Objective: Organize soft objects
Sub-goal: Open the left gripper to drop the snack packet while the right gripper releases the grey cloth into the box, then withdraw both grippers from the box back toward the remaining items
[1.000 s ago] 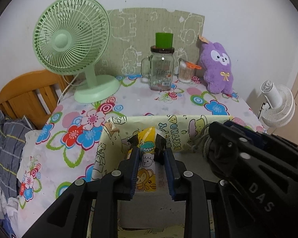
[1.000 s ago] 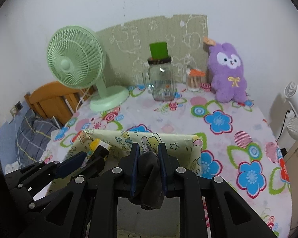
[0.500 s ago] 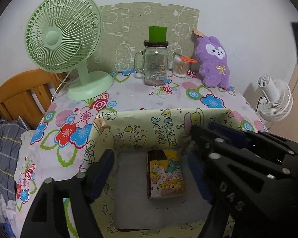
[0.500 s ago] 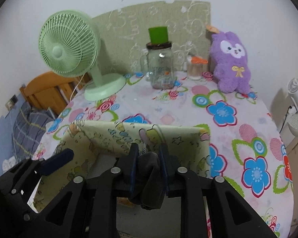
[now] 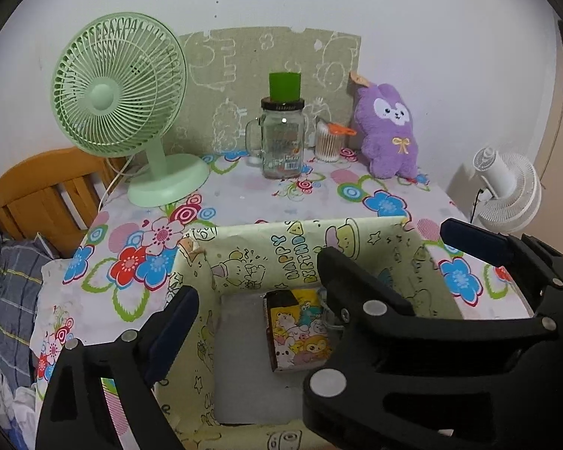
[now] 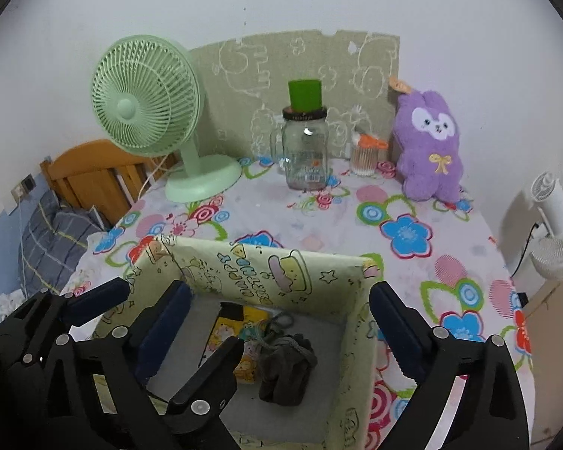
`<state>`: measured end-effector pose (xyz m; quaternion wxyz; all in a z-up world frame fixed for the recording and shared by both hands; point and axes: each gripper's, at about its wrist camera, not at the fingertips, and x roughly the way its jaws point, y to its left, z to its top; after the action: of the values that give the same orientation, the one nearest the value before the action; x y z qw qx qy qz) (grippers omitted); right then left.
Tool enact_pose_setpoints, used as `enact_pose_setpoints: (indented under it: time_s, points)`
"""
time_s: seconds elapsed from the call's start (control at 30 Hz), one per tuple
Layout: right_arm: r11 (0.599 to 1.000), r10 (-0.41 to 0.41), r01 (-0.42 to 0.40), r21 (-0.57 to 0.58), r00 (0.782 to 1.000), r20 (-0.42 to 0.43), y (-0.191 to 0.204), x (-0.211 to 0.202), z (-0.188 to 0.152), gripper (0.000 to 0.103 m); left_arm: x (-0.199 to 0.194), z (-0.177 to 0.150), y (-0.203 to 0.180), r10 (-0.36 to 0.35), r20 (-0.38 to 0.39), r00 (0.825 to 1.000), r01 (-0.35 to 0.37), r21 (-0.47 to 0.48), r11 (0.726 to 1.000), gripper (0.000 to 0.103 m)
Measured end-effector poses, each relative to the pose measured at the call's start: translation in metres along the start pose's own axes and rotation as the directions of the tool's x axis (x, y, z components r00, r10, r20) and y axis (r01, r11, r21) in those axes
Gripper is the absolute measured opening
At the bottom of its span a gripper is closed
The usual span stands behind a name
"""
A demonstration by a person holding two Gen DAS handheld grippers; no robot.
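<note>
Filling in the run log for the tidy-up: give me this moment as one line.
left gripper: jaws opening, empty | right gripper: jaws opening, empty | yellow pack and dark cloth: in box

Left gripper (image 5: 251,292) is opening over the yellow-green paper-lined box (image 5: 304,242), nothing between its jaws. Cartoon-print packet (image 5: 298,328) is lying flat on the box's grey floor. Right gripper (image 5: 394,262) is crossing in from the right, covering the box's right part. Green fan (image 5: 120,90), glass jar (image 5: 282,138) and purple plush (image 5: 388,127) are standing behind on the floral tablecloth (image 5: 244,198).
</note>
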<state>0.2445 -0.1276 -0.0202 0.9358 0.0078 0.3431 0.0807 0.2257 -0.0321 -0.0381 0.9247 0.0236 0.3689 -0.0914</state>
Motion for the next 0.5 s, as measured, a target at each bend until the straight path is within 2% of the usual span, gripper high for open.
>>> enact_pose_setpoints:
  time_s: [0.2,0.5]
  points:
    - [1.0,-0.001,0.001,0.007,1.0,-0.002,0.005,-0.018,-0.001,0.098,-0.017,-0.002,-0.001,-0.006,0.025,1.0,0.006,-0.002,1.0,0.096]
    - [1.0,-0.006,0.005,0.023,0.999,0.044,0.01,-0.053,-0.009,0.098,-0.048,-0.01,-0.005,-0.006,0.075,0.997,0.005,0.011,1.0,0.096]
